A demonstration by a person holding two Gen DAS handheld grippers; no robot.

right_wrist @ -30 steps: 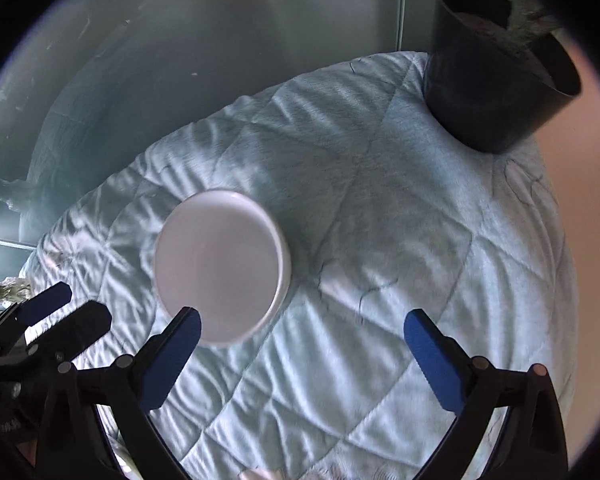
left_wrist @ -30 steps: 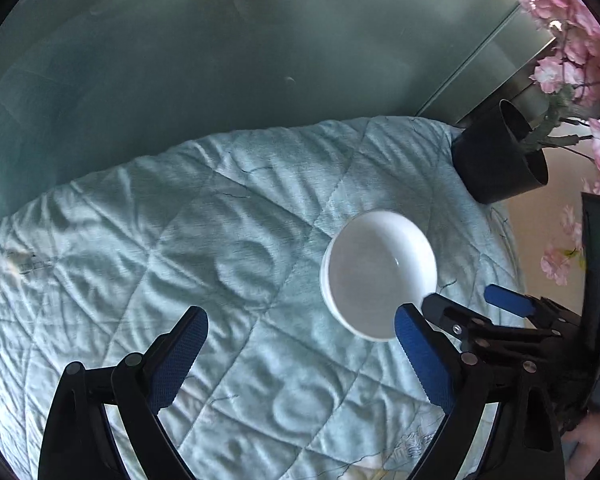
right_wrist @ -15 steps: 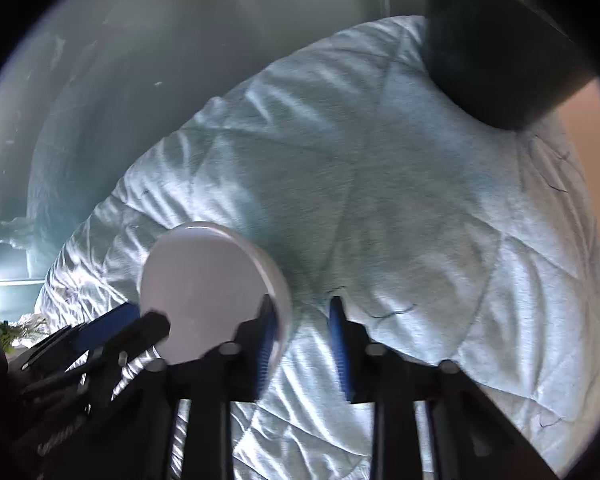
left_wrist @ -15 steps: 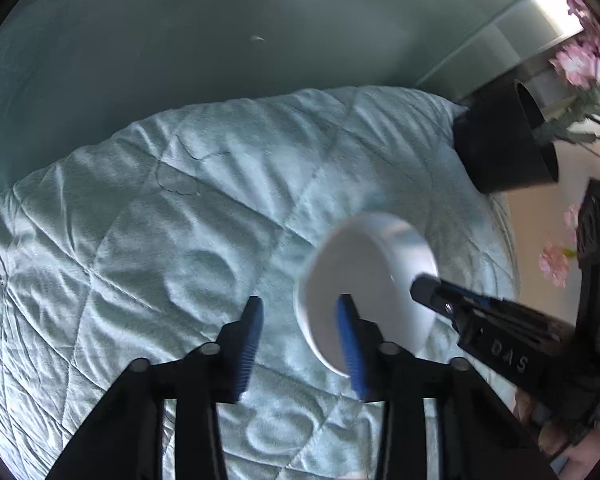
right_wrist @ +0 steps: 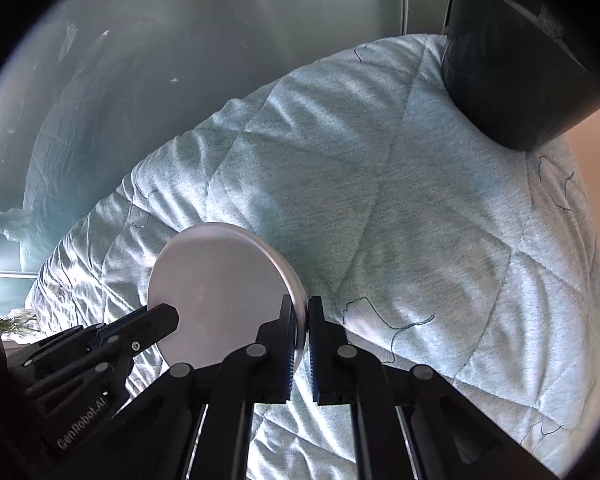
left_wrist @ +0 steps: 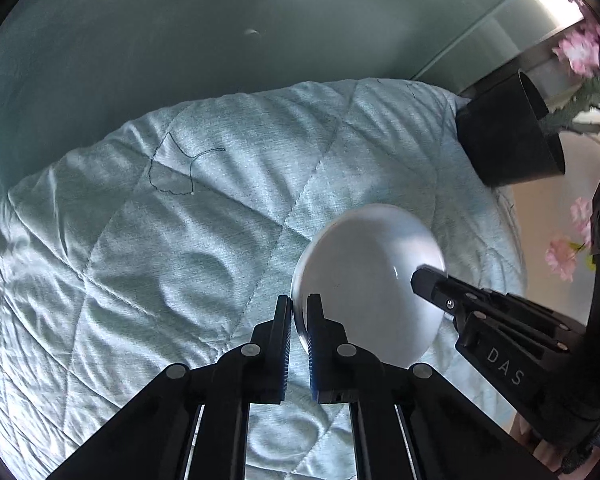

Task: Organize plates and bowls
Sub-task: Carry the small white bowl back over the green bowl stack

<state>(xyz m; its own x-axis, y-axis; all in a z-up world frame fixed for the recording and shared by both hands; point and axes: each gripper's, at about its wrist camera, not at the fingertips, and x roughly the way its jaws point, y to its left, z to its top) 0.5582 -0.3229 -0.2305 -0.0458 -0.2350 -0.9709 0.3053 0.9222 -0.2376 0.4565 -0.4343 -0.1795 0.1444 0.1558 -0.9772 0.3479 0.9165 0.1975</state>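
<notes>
A white bowl [left_wrist: 364, 276] rests on the pale blue quilt [left_wrist: 180, 240]. My left gripper [left_wrist: 299, 308] points down at the bowl's left rim, and its jaws are closing on that rim, which sits pinched between the pads. In the right wrist view the same bowl [right_wrist: 216, 280] has its right rim pinched in my right gripper [right_wrist: 299, 308], whose jaws are also closing on it. Each gripper shows in the other's view: the right gripper [left_wrist: 426, 280] across the bowl, the left gripper [right_wrist: 166, 316] at the bowl's lower left.
A black flower pot [left_wrist: 508, 132] with pink blossoms [left_wrist: 584, 52] stands at the quilt's far right corner, also seen as the black pot [right_wrist: 512, 60]. A grey-green wall runs behind the quilt. The quilted cloth spreads wrinkled to the left of the bowl.
Both grippers went from wide open to pinched on opposite sides of the bowl's rim. The left one also came lower and closer to the bowl.
</notes>
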